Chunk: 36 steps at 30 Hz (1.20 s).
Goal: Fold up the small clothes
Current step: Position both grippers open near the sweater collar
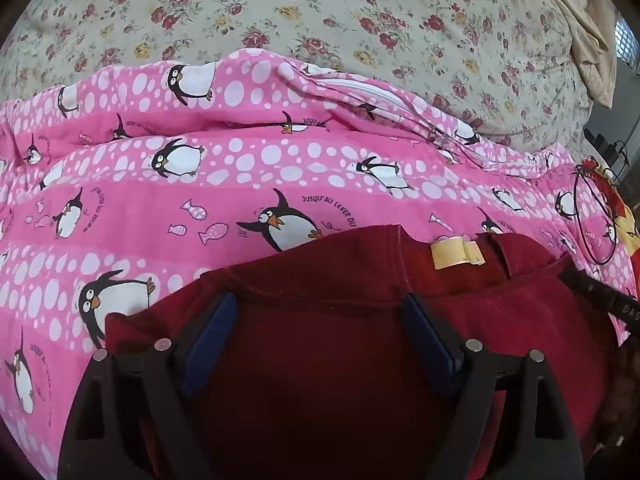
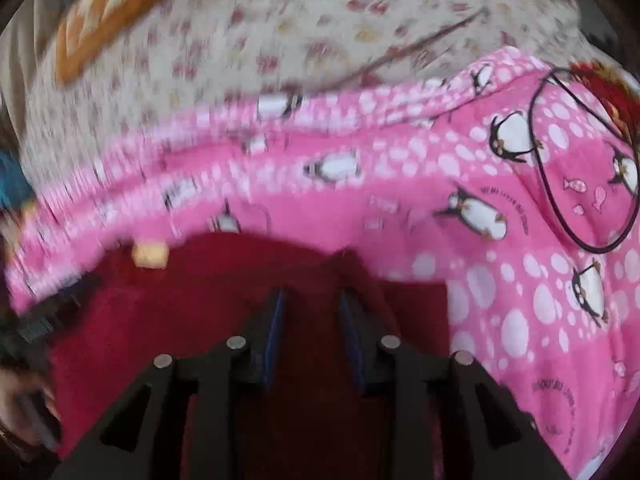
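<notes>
A dark red garment (image 1: 328,344) lies on a pink penguin-print blanket (image 1: 240,184), its yellow neck label (image 1: 456,254) facing up. My left gripper (image 1: 320,304) hovers low over the garment's collar area, jaws wide open and empty. In the right wrist view the same red garment (image 2: 224,304) and its label (image 2: 150,255) show, blurred by motion. My right gripper (image 2: 312,296) is over a raised fold of the red cloth, with its jaws partly open and a narrow gap between them; cloth rises between the tips but I cannot tell if it is pinched.
The pink blanket (image 2: 500,280) lies on a floral bedsheet (image 1: 320,12). A black cord loop (image 1: 596,216) rests at the blanket's right, also in the right wrist view (image 2: 580,160). A beige pillow (image 1: 588,32) sits far right. An orange patterned object (image 2: 112,16) lies far left.
</notes>
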Motion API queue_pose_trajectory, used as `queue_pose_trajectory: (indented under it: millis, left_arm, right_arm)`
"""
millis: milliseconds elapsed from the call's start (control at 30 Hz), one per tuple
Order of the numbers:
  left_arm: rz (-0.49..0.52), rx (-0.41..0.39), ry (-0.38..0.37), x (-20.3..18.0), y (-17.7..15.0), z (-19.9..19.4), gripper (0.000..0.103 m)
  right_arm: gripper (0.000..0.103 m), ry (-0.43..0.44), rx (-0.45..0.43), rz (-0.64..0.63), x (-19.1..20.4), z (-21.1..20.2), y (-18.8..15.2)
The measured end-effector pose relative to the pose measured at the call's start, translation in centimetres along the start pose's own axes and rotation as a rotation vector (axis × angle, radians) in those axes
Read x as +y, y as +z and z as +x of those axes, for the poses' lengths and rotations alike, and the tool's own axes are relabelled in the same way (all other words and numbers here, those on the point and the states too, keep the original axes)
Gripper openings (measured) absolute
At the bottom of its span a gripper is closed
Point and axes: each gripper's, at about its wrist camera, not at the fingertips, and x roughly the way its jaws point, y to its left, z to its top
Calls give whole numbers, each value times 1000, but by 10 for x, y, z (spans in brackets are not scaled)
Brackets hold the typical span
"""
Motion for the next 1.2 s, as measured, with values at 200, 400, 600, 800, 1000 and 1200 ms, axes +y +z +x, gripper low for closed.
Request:
queue_pose_trajectory:
  millis: [200,400,600,800,1000,1200]
  left_arm:
    - [7,2,-5,-2,0,1,74]
    - [14,-1,2,-2,-1,2,74]
    - [22,-1,8,-3,0,2,74]
    - [24,0,11,-4,0,2,75]
    - [27,-2,14,-4,-1,2,75]
    - [44,-28,17,-8,-7,-17,70]
  right_arm:
    - [28,75,-218,-236,70,-50,-10]
    - [35,17,22,-348,119,22,-36]
    - [39,41,9,-336,114,21,-38]
    - [45,41,-2,-331,115,12,-39]
    - [48,72,-19,-307,110,11,-42]
    - [47,17,-90,-268,107,-26,-45]
